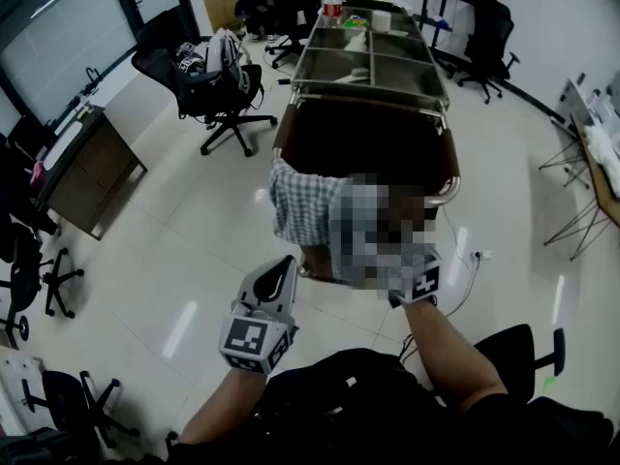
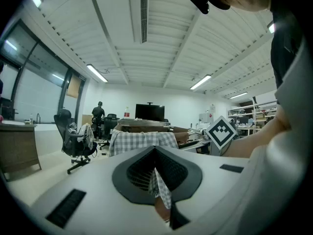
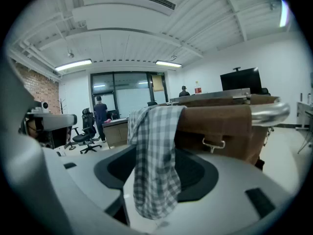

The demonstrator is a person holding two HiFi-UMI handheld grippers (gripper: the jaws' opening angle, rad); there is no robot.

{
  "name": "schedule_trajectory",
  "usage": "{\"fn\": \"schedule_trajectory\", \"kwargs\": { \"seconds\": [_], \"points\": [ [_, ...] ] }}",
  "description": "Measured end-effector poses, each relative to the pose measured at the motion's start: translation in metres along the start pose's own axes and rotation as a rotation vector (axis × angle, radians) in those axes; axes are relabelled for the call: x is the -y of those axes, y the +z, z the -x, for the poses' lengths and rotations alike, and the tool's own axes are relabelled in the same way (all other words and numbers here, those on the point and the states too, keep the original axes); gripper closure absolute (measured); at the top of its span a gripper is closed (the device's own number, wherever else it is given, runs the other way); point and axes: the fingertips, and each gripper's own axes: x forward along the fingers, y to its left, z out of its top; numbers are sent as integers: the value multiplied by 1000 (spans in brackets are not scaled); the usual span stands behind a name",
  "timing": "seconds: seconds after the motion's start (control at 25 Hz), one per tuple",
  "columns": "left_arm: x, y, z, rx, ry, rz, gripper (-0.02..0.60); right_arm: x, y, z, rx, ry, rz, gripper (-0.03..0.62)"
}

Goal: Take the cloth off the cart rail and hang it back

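Lining up on checked cloth (image 3: 154, 155) draped over cart rail (image 3: 266, 112). Right tool (image 3: 159, 180) wide open, cloth hanging between jaws, unpinched. Left tool (image 2: 155, 153) closed, empty. Risk: pinching only a thin edge, slipping free; dragging sideways, snagging on rail.

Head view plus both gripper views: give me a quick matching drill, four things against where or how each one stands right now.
Things:
1. checked cloth
2. left gripper
3. right gripper
4. black office chair

Places or states:
A. jaws apart, the cloth's hanging end between them
B. on the floor, left of the cart in the head view
C. draped over the cart's near end
D. jaws together, held back from the cart

Pairs: 1-C, 2-D, 3-A, 4-B.
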Motion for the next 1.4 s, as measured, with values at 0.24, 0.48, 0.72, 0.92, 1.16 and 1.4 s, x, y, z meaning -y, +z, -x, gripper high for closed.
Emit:
{"fn": "schedule_trajectory", "kwargs": {
  "seconds": [0.24,0.48,0.72,0.92,1.16,1.4],
  "points": [
    [-4,3,0,-8,30,4,581,3,-3,-26,-18,23,9,318],
    [-12,2,10,-16,67,11,581,-15,-15,-47,-51,89,-2,319],
    [-20,4,24,-11,86,-2,581,-35,-23,-47,-55,110,-2,566],
    [-28,5,40,-7,73,4,581,-51,-24,-32,-57,129,-37,574],
    [-34,13,61,13,-17,-18,581,-84,-21,3,-27,82,-74,574],
    [-31,17,98,5,-153,-81,581,-130,-29,42,6,-9,-123,574]
  ]
}}
